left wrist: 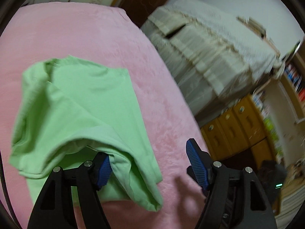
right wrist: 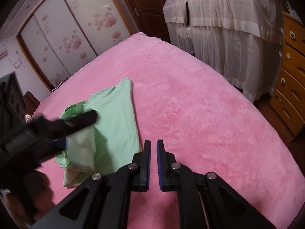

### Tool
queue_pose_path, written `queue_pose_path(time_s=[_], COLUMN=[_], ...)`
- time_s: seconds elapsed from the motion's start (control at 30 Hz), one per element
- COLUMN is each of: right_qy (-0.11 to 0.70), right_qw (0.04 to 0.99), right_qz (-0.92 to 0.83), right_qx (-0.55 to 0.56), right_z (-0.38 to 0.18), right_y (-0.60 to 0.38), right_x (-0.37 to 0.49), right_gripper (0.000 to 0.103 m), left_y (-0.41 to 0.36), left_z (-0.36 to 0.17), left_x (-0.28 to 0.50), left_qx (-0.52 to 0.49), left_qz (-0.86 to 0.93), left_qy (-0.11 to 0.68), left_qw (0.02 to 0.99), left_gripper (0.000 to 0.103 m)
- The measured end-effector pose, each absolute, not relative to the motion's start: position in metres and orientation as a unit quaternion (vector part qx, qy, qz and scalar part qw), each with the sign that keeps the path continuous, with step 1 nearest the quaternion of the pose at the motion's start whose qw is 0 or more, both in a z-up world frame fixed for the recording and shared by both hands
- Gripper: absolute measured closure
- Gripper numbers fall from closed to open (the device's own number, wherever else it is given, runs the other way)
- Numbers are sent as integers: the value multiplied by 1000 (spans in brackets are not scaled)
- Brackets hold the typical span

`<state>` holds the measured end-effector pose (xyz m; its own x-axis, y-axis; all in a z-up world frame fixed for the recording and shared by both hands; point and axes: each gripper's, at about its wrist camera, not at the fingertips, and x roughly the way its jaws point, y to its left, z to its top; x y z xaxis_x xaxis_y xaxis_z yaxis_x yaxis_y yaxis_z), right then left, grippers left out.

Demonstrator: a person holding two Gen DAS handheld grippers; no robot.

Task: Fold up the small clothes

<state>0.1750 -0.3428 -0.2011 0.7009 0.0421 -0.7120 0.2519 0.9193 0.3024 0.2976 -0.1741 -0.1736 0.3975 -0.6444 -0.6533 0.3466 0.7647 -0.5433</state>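
Note:
A light green garment lies loosely folded and rumpled on the pink fleece bed cover. My left gripper stands wide open over its near edge. A fold of the cloth drapes against the left blue pad, and the pads do not press on it. In the right wrist view the same garment lies left of centre, with one finger of the left gripper above it. My right gripper is shut with nothing in it, just right of the garment, over bare pink cover.
A cream curtained piece of furniture stands beyond the bed's far right edge. Wooden drawers are at the right. A wardrobe with flowered sliding doors and a dark door line the back wall.

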Motion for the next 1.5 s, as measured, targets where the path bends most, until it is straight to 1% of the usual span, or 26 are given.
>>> queue_pose_path(time_s=[0.13,0.2,0.3,0.43,0.53,0.6,0.63,0.67,0.7,0.9,1.03,1.13,1.2,1.3,1.5], right_qy=[382,383,384,380,385,393,397,400,400,396,385,375,367,357,357], right_qw=[909,911,913,915,914,912,910,909,910,914,917,916,913,908,893], right_qz=[-26,-16,-4,7,10,13,18,22,26,63,105,128,144,168,195], right_qx=[162,149,136,133,125,120,118,114,107,62,13,-56,-103,-144,-193], right_z=[-191,-189,-186,-183,-185,-189,-191,-193,-194,-193,-193,-199,-204,-212,-234], right_y=[-327,-318,-306,-299,-300,-300,-301,-300,-297,-268,-228,-191,-164,-133,-89], right_x=[182,185,188,184,182,183,184,183,183,186,195,201,203,206,218], right_gripper=[97,97,97,97,96,90,80,74,73,72,72,72,72,72,72], left_y=[-124,-111,-111,-129,-133,-123,-116,-106,-94,-2,38,46,47,52,70], left_z=[-153,-153,-159,-169,-170,-170,-171,-173,-176,-212,-239,-249,-249,-248,-257], left_x=[293,297,301,300,296,294,294,293,292,279,273,271,267,262,257], left_qx=[-209,-227,-233,-229,-226,-225,-227,-231,-238,-289,-318,-304,-286,-279,-306], left_qz=[-273,-268,-266,-281,-284,-274,-266,-256,-245,-139,-99,-91,-88,-88,-92], left_qy=[427,428,434,449,443,434,431,428,426,434,454,465,458,444,445], left_qw=[836,833,829,817,820,828,832,835,838,842,827,827,837,847,837], left_gripper=[31,31,31,31,31,31,31,31,31,31,31,31,31,31,31])
